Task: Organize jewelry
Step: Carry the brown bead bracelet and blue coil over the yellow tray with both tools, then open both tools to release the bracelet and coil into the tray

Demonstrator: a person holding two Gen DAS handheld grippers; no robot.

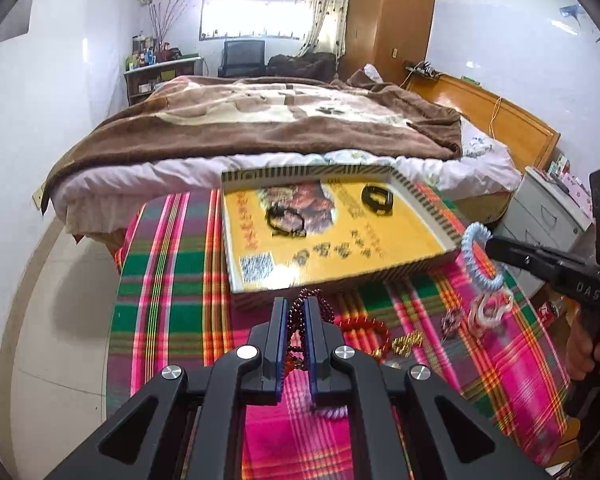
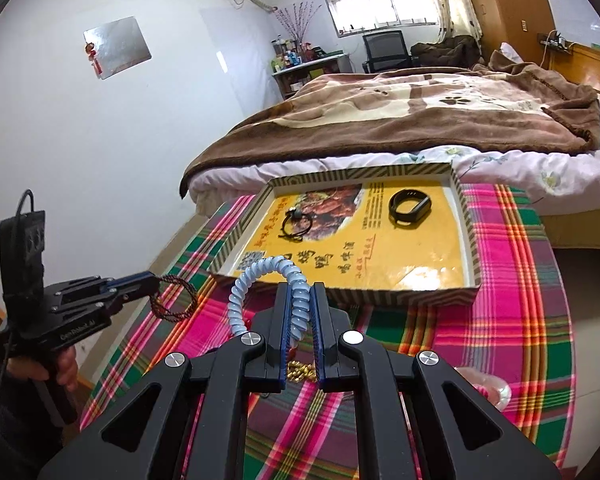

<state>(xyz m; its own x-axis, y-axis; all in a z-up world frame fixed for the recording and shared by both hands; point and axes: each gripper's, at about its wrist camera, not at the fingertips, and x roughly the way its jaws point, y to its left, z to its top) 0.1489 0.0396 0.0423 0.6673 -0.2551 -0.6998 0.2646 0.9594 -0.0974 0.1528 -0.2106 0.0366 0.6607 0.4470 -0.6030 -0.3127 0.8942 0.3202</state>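
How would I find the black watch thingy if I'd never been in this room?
Look at the plaid table by the bed, then the yellow box lid on it. The black wristband lies inside, far right; it's thick and smooth, unlike the thin black cord bracelet to its left.

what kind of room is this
Most likely a home bedroom: a bed under a brown paw-print blanket, a tall wooden wardrobe, and a table draped in a pink-and-green plaid cloth beside the bed.
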